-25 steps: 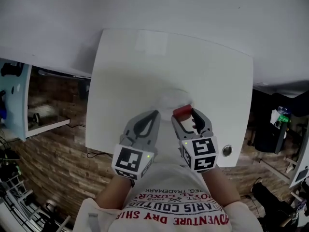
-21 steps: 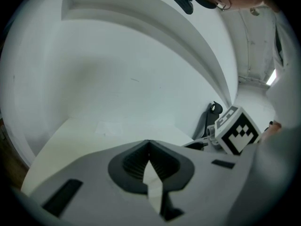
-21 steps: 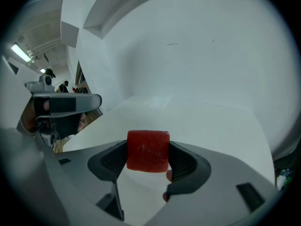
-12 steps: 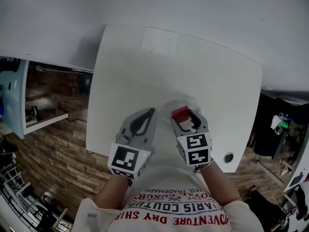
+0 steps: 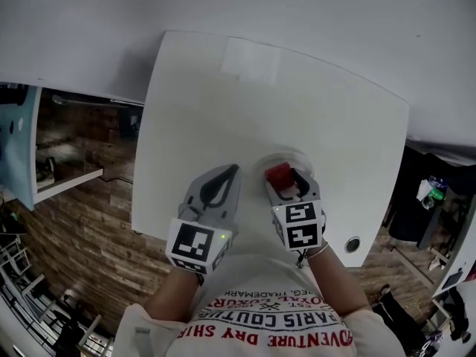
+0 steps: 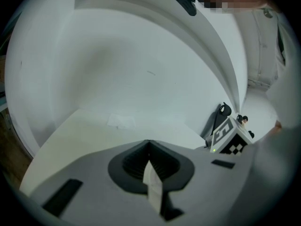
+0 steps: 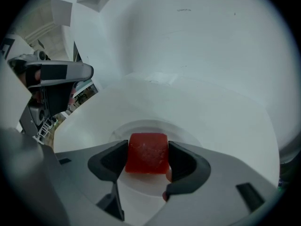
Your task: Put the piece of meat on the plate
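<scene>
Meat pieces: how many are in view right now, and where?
1. The piece of meat is held in the right tongs, over the plate. The left tongs are shut and hold none; no other shows on the table.

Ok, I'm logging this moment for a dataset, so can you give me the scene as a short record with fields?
held item: red cube-shaped piece of meat, clamped in the right hand-held gripper
position: over the round white plate; contact with it unclear
left hand-held gripper: shut, empty, to the left of the plate
surface: white table
task state: meat not yet released
</scene>
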Demonstrator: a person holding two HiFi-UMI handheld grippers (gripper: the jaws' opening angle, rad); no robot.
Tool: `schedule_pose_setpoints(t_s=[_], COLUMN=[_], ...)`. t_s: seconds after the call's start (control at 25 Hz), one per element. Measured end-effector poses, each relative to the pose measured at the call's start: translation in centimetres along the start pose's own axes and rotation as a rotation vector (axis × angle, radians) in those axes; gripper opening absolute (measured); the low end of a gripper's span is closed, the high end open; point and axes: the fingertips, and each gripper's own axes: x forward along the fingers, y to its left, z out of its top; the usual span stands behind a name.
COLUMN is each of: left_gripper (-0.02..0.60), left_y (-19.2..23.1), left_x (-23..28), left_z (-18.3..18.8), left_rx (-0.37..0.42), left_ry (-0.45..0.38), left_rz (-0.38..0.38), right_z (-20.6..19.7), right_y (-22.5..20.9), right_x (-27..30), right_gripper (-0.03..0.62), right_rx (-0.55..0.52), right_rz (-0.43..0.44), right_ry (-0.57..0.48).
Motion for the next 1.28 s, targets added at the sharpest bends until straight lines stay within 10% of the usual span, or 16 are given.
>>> schedule_pose_setpoints(t_s=[0.56, 1.0, 1.28], left_gripper=[-0.002, -0.002, -0.002], left_y=[1.4, 0.0, -2.7], left_x=[-0.7, -2.3, -3.7], left_z=[-1.1, -0.5, 0.3], left_rx=[-0.01, 0.03, 0.078], left_ry=[0.016, -0.008, -0.037], left_rz=[0.002, -0.03, -0.062], right_z=[0.2, 2.6, 3.6], right_y=[0.0, -0.4, -1.9], right_x=[0.6, -3.6, -9.0], right_gripper=[0.276, 0.284, 0.037], right_rx=[0.002, 0.092, 0.172], right_rz=[-0.061, -0.095, -0.195], right_ry=[-0.028, -0.248, -0.408])
